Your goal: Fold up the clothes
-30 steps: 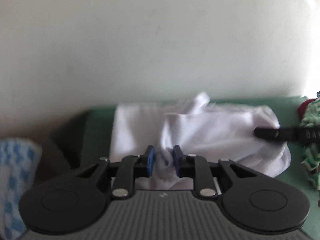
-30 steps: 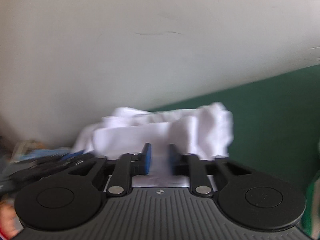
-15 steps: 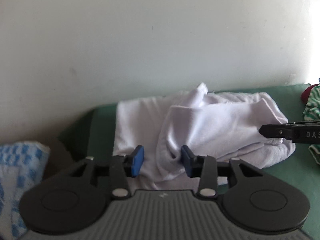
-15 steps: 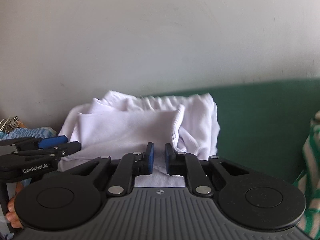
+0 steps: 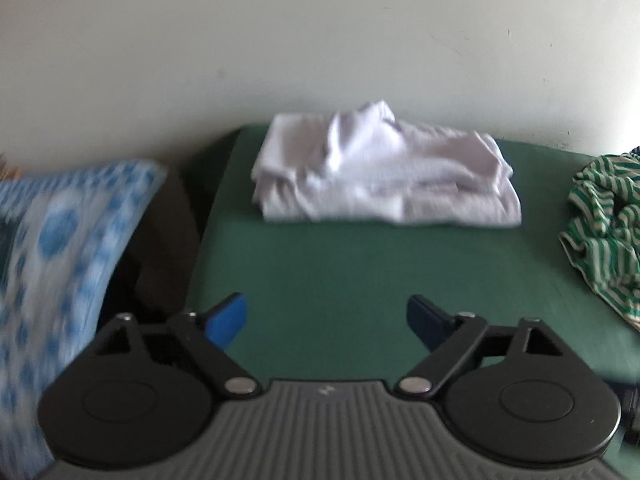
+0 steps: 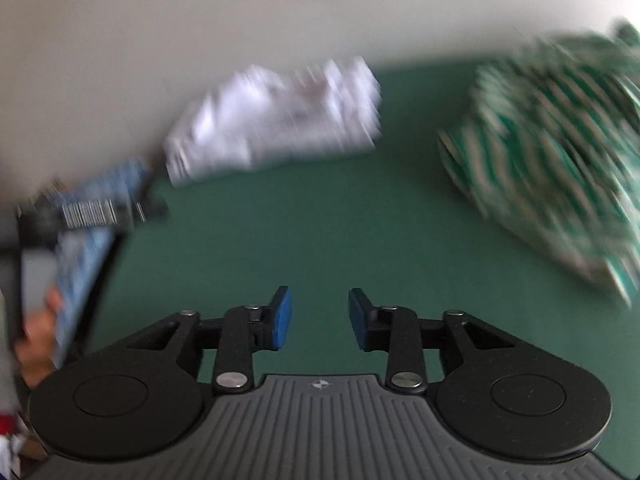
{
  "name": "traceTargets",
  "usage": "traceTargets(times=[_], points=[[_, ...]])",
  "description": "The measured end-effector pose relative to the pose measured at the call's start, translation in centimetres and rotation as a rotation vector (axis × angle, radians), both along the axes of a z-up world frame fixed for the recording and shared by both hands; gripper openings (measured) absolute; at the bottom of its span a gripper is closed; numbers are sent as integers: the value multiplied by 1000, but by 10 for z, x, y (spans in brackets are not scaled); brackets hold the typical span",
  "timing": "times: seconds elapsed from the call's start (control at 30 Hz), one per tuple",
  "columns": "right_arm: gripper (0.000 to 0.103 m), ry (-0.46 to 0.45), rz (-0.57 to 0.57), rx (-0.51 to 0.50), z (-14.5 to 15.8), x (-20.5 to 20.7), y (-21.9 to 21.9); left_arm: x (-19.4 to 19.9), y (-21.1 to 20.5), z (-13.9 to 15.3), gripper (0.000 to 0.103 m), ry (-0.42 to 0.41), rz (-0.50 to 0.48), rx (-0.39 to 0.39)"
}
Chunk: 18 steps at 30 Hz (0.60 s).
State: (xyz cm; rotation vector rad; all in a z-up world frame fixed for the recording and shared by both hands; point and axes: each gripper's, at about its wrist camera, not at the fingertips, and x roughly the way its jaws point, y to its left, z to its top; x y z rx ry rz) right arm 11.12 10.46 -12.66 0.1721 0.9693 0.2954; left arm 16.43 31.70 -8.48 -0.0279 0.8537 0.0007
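White garment (image 5: 384, 172): lying folded in a loose bundle at the far edge of the green surface (image 5: 340, 280), right up against the pale wall (image 5: 320, 40); one crumpled peak is sticking up from its top; nothing is touching it; in the right wrist view it (image 6: 276, 120) is showing as a smeared white block at the same far edge.

Striped garment (image 5: 604, 224): green and white, lying in a crumpled heap on the green surface, to the right of the white garment and apart from it; in the right wrist view it (image 6: 560, 160) is filling the upper right, heavily blurred.

Left gripper (image 5: 326, 320): hanging over bare green surface, well short of the white garment; its jaws are standing wide apart with nothing between the blue pads (image 5: 228, 316).

Right gripper (image 6: 319, 316): hovering over bare green surface, between the two garments and near neither; its jaws are parted to a moderate gap, narrower than the left pair, and are gripping nothing.

Blue patterned cloth (image 5: 60, 248): sitting off the left edge of the green surface, blurred, with a dark gap between the two.

Left edge, right wrist view: the other gripper is showing as a dark blurred shape with a barcode label (image 6: 94, 210), and part of a hand (image 6: 36, 344) is showing below it; too smeared for more detail.
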Motion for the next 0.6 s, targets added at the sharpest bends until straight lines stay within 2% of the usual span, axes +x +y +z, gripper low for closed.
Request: traceTargets(times=[0.07,0.17,0.23,0.3,0.37,0.5,0.6], points=[[44,32,-37,-54,1,-29,-5,-22,-11,4,101,-1,-7,25],[54,28,-26,-184,11,-60,-5,-55,-28,11,102,-3,-17,62],[67,8,-21,-234,19,-77,-9,-73,-35,16,102,2,-23,61],[73,7,-28,-235,29,-88,-11,-90,-38,21,102,1,-16,54],[73,1,-10,-192,39,-91,-8,-102,-38,26,102,4,12,62],[78,-83,2,-98,60,-99,-5,-126,-35,37,102,11,85,98],[81,-134,12,-126,70,-105,-1,-149,-30,49,102,3,182,122]])
